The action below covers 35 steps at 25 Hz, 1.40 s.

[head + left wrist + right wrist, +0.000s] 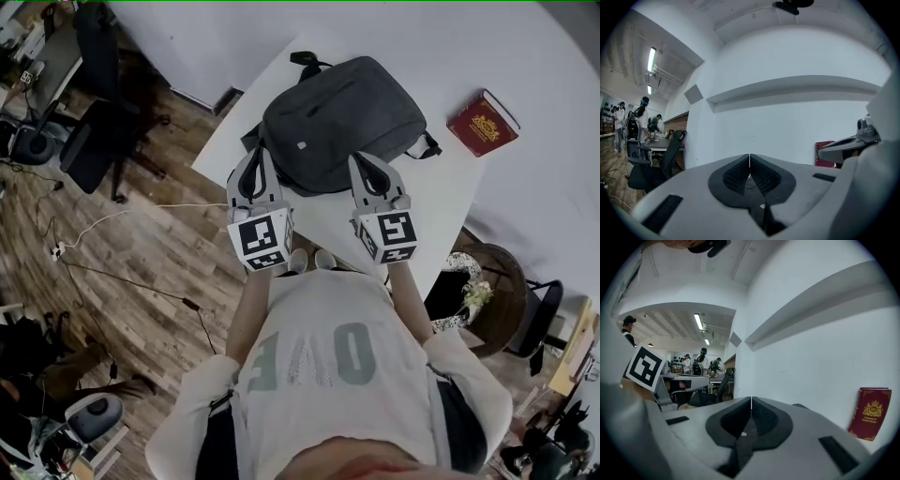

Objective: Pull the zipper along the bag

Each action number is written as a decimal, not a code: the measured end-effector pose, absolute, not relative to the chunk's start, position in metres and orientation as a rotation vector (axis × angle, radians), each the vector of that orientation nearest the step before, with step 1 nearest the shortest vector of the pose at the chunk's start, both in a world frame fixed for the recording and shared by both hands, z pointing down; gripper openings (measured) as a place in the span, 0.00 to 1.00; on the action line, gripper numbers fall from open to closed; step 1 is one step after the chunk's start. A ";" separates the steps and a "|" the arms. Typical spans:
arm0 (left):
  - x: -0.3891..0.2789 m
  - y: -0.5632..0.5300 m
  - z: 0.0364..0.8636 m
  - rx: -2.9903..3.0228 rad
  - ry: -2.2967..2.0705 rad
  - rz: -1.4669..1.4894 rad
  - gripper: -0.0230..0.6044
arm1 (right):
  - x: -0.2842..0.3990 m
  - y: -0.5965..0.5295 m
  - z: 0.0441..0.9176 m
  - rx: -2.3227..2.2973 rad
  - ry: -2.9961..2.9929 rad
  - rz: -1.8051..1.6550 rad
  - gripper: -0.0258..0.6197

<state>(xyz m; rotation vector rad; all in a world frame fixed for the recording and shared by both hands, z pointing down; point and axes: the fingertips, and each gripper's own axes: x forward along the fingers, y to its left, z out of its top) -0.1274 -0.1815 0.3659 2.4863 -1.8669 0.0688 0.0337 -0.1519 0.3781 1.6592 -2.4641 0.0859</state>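
Both empty and pressed together, left claw and right claw sit at the grey backpack's near edge. This looks like the approach step; next, spread one to pinch the zipper pull.

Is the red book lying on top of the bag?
No, the red book lies on the table, apart from the bag.

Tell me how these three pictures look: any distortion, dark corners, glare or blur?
Head view: soft even light, the dark grey fabric backpack sharp. Left gripper view: strong fisheye bowing the white wall ledge, black corners, a bright ceiling strip light at left. Right gripper view: same fisheye and black corners; the red hardcover book is crisp.
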 end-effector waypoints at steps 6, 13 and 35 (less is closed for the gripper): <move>-0.112 -0.190 0.370 2.482 -1.815 0.053 0.08 | 0.057 -0.161 0.377 1.693 -2.413 0.061 0.08; -0.073 -0.199 0.372 2.505 -1.681 0.010 0.08 | 0.102 -0.188 0.370 1.638 -2.286 -0.087 0.08; 0.160 -0.146 0.589 2.137 -0.925 0.550 0.20 | 0.225 -0.272 0.554 1.221 -1.946 0.250 0.08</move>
